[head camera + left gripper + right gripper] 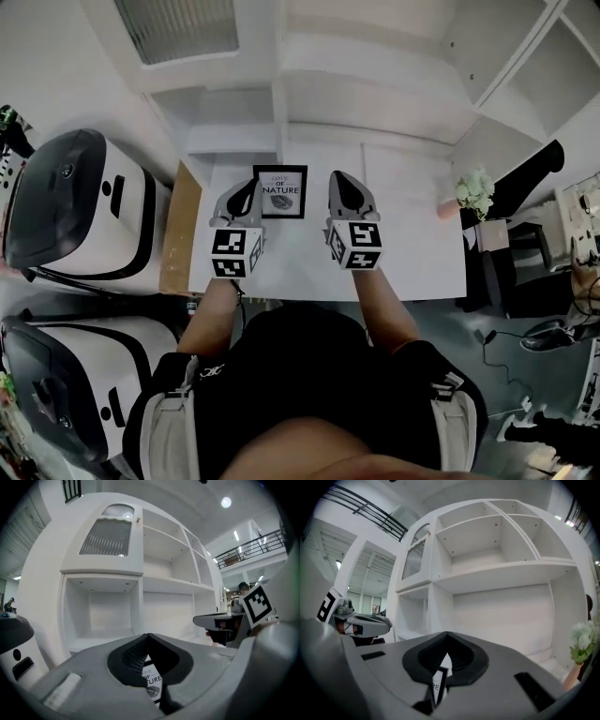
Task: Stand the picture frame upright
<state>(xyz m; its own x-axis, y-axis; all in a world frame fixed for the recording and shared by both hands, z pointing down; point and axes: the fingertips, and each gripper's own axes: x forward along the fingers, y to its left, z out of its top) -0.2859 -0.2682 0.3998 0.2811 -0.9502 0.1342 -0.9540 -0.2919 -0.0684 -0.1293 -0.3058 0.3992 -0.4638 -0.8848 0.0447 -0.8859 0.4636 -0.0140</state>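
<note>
While both pairs of jaws are being held pressed together on nothing, the picture frame (pixel 280 191) is being flanked on the white table (pixel 412 253).
It is being seen between the left gripper (pixel 246 194) and the right gripper (pixel 345 188), nearer the left, its long axis running away from the person; a black border and a white NATURE print are being shown.

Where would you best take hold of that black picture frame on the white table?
Probably by its slim black side rails: the picture frame sits between the two claws with both sides free, so the left claw could come in from its left, the right claw from its right.
</note>
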